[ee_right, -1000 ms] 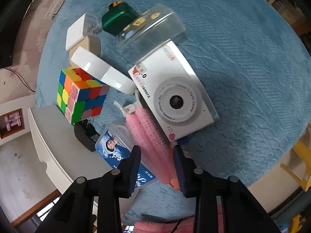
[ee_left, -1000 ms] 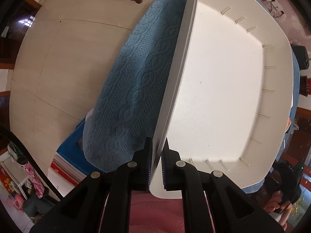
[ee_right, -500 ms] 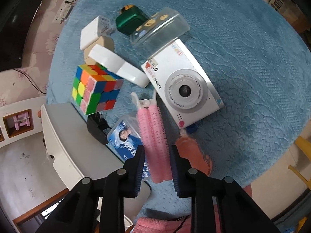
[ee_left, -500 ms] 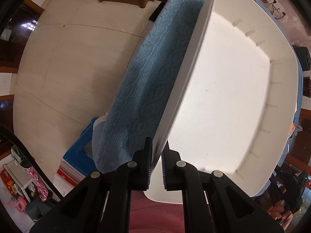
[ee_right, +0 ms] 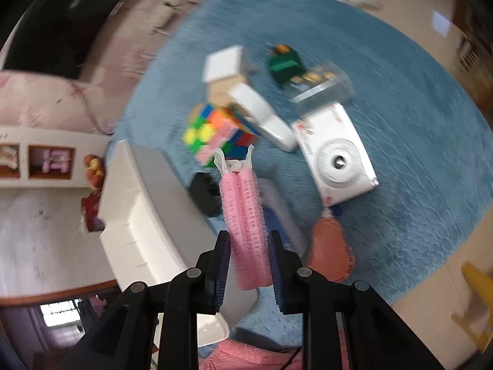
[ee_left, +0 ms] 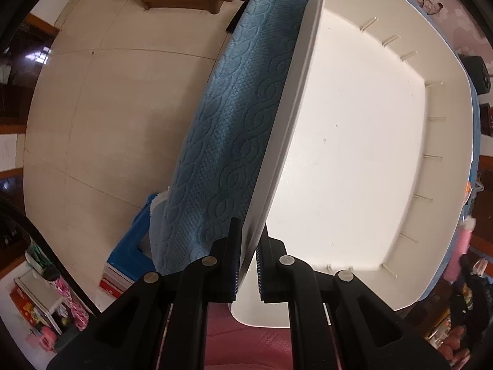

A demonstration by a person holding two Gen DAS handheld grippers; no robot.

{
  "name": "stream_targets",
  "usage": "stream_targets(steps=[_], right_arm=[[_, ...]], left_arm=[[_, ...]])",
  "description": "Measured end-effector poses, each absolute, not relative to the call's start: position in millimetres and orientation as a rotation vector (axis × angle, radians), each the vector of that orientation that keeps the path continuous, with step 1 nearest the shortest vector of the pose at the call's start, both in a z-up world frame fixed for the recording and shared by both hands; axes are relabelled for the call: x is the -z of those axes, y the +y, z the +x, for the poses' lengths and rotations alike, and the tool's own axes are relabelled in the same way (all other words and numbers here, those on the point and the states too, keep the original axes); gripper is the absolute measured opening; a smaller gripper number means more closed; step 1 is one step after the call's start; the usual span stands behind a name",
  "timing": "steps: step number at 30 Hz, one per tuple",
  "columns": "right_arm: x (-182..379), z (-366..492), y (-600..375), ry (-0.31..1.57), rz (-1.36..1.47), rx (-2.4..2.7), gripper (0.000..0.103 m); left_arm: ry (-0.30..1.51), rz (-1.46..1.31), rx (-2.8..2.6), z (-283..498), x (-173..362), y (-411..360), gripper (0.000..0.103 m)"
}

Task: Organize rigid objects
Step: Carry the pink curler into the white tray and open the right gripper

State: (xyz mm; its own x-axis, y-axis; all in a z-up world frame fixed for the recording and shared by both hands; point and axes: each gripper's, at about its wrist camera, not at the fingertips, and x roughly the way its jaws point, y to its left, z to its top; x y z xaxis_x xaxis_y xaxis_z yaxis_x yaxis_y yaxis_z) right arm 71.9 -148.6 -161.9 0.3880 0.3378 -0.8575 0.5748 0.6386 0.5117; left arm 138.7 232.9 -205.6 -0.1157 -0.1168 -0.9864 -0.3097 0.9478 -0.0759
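Note:
My left gripper [ee_left: 248,262] is shut on the near rim of a white tray [ee_left: 354,154], which is bare inside. My right gripper [ee_right: 248,265] is shut on a pink hair-roller clip [ee_right: 243,209], lifted above the blue cloth [ee_right: 416,108]; the clip's white handle end points away from me. Below it on the cloth lie a colour cube [ee_right: 215,129], a white toy camera [ee_right: 336,157], a black plug [ee_right: 205,194], an orange pouch [ee_right: 329,246], a card holder [ee_right: 280,212] and the white tray [ee_right: 138,209] at the left.
Farther back on the cloth are a white tape-like piece [ee_right: 262,114], white and beige blocks [ee_right: 222,67], a green bottle [ee_right: 285,63] and a clear box [ee_right: 323,88]. The blue cloth [ee_left: 222,154] hangs over the table edge above a tiled floor [ee_left: 107,108]. A yellow chair [ee_right: 474,302] stands at the right.
My right gripper closed on the pink roller clip and lifted it off the cloth, swinging the view. The left gripper kept its hold on the tray rim, barely shifting.

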Motion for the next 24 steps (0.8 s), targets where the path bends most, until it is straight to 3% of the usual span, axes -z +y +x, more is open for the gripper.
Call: stream_targets(steps=[11,24], right_arm=[[126,87,-102,1.089,0.763,-0.037,0.025],[106,106,-18,1.090,0.521,-0.298,0.025]], left_arm=[[1.646,-0.260,-0.150,134,201,222,0.009],[1.618,-0.253,-0.126,121,198,211,0.010]])
